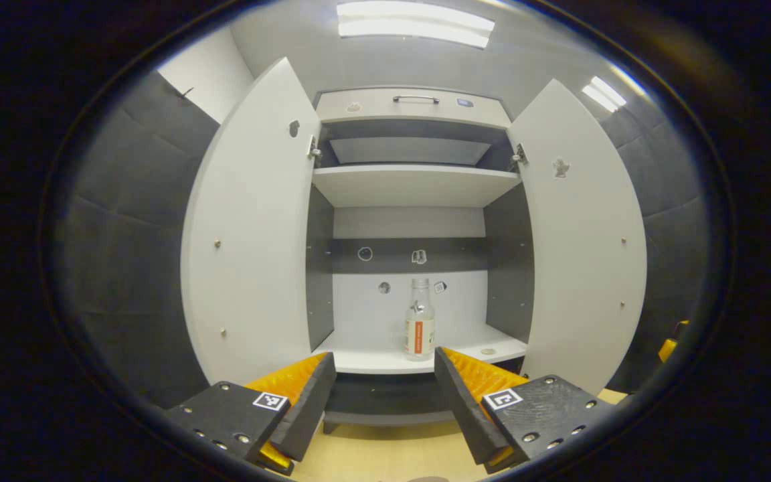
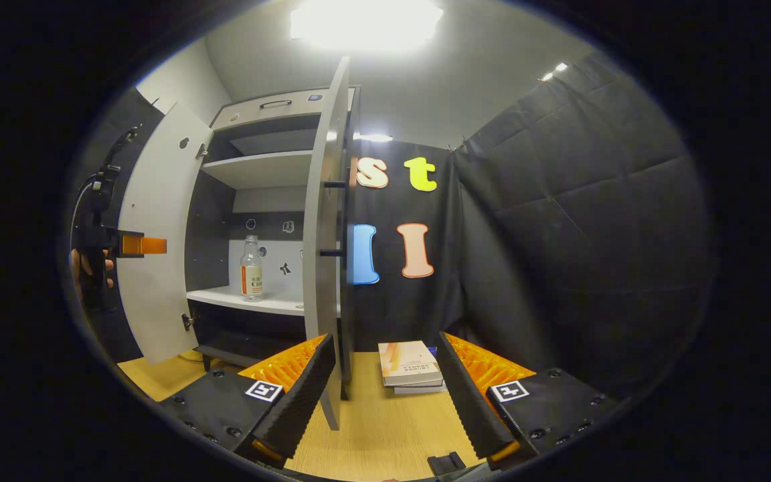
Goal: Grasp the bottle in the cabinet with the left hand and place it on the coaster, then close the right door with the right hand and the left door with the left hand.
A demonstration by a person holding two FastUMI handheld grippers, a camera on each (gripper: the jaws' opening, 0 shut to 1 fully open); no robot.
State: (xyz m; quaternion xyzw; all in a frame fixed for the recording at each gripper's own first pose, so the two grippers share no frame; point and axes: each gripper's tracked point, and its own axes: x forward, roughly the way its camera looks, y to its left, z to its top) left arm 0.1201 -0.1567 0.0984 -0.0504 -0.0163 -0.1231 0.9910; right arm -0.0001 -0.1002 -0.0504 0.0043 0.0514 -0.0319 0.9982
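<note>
Standing upright on the lower white shelf (image 1: 385, 358) of the cabinet (image 1: 412, 107), the clear bottle (image 1: 419, 321) carries an orange-and-white label and a cap. It sits near the shelf's front edge, between the left door (image 1: 251, 234) and the right door (image 1: 583, 234), both swung fully open. The left gripper (image 1: 385, 402) faces the bottle from in front of the cabinet, fingers spread wide and holding nothing. The right gripper (image 2: 382, 402) hangs over the wooden table (image 2: 372, 422), fingers also spread wide and empty, just beside the right door's edge. A stack of books (image 2: 409, 367) lies on the table ahead of it.
</note>
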